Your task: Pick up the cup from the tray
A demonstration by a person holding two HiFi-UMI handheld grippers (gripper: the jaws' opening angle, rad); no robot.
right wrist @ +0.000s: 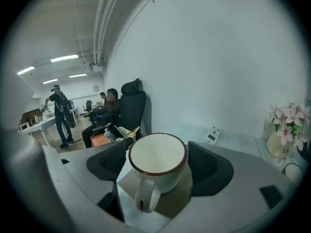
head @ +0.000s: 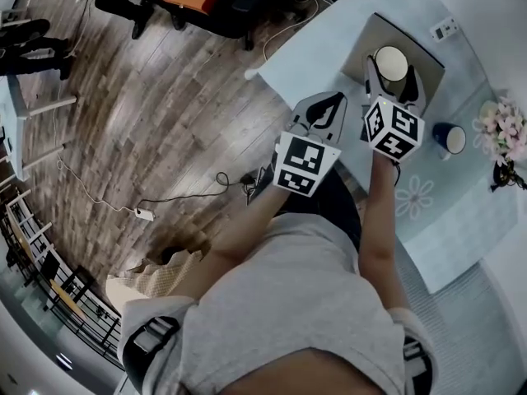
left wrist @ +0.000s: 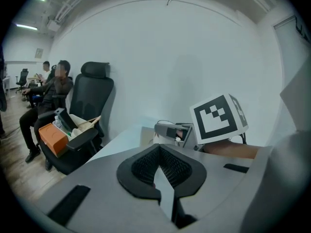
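A white cup (head: pixel 391 60) with a dark red rim sits over a grey-brown tray (head: pixel 375 33) on the light blue tablecloth. My right gripper (head: pixel 392 75) has one jaw on each side of it. In the right gripper view the cup (right wrist: pixel 158 161) fills the gap of the right gripper (right wrist: pixel 159 154), both black pads touch its wall, and its handle points toward the camera. The tray (right wrist: pixel 181 200) shows just under it; I cannot tell whether the cup is lifted. My left gripper (head: pixel 333 101) hangs at the table's near edge, left of the tray. Its jaws (left wrist: pixel 158 148) meet at the tips on nothing.
A dark blue mug (head: pixel 450 138) and a vase of pink flowers (head: pixel 502 126) stand right of the tray. A small white device (head: pixel 445 29) lies behind it. Black office chairs (left wrist: pixel 90 106) and seated people are beyond the table's left side, over wood floor.
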